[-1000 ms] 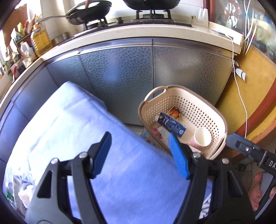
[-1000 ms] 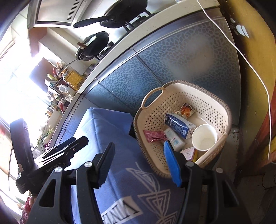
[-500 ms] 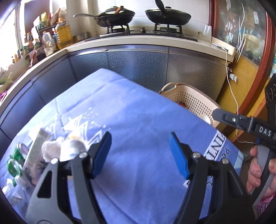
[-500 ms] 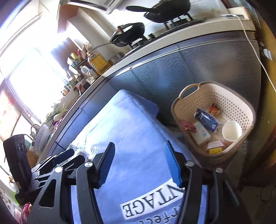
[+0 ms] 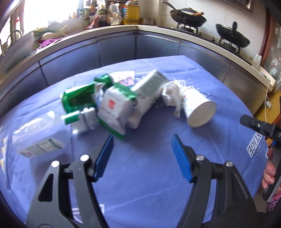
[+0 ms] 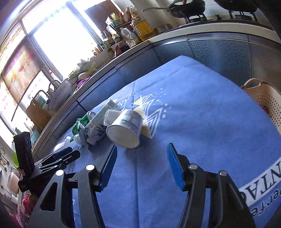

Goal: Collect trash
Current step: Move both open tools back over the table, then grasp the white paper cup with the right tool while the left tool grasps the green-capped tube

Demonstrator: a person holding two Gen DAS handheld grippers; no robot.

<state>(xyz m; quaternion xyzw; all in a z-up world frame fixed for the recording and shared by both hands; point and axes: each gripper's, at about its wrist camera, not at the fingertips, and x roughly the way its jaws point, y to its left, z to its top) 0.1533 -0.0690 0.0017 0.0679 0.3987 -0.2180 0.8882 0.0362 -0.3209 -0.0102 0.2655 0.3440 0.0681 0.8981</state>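
Note:
A heap of trash lies on the blue tablecloth (image 5: 149,175): a tipped white paper cup (image 5: 198,109), crumpled tissue (image 5: 173,93), a white and green bag (image 5: 114,108), a grey carton (image 5: 149,87), green wrappers (image 5: 79,98) and a small box (image 5: 41,147). My left gripper (image 5: 142,150) hovers open just short of the heap, nothing between its blue pads. My right gripper (image 6: 141,162) is open too, close to the cup (image 6: 125,130), with the carton (image 6: 98,122) and a green can (image 6: 82,121) behind it. The beige basket (image 6: 263,101) shows at the right edge.
Grey kitchen cabinets (image 5: 114,47) curve behind the table, with bottles (image 5: 130,12) and pans (image 5: 188,16) on the counter. The other gripper (image 5: 260,126) and a hand (image 5: 268,173) sit at the right edge of the left wrist view.
Both grippers swung left, away from the basket beside the table and over the tablecloth to the trash heap. The jaws kept the same width, empty throughout.

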